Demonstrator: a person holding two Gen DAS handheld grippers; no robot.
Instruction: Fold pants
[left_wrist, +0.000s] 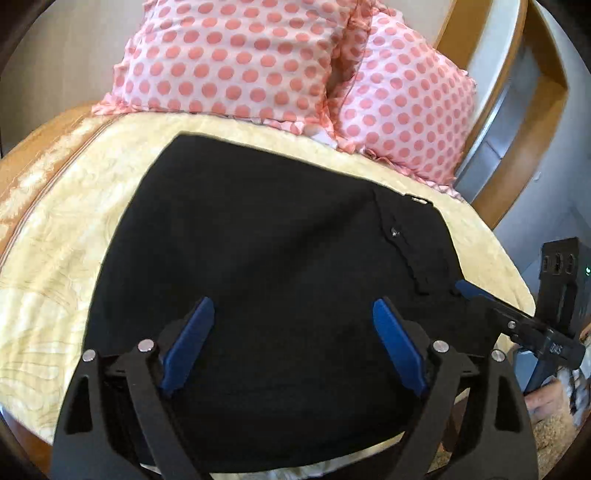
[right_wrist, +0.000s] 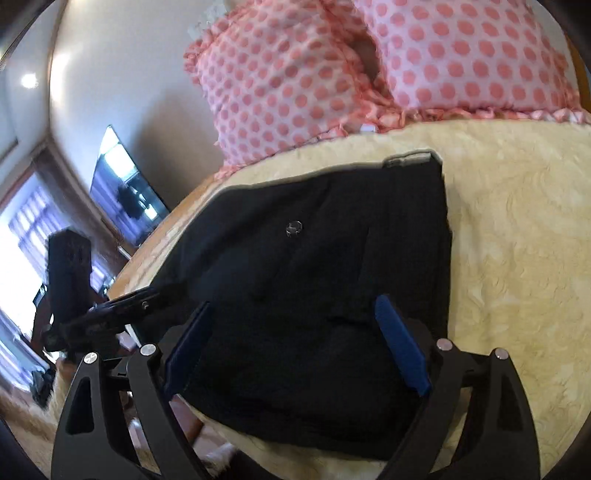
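Lying flat on the bed (left_wrist: 55, 229), the black pants (left_wrist: 266, 240) look folded already — the left gripper (left_wrist: 293, 345) and right gripper (right_wrist: 295, 345) both gape wide, holding nothing — so next probably comes one more fold, grabbing an edge.

- The left wrist view looks forward and down along its own fingers, close above the black pants (left_wrist: 266, 251) on the bed (left_wrist: 66, 229).
- The right wrist view does likewise, facing the same way.
- Both share the pants and the dotted pillows (left_wrist: 236, 59).
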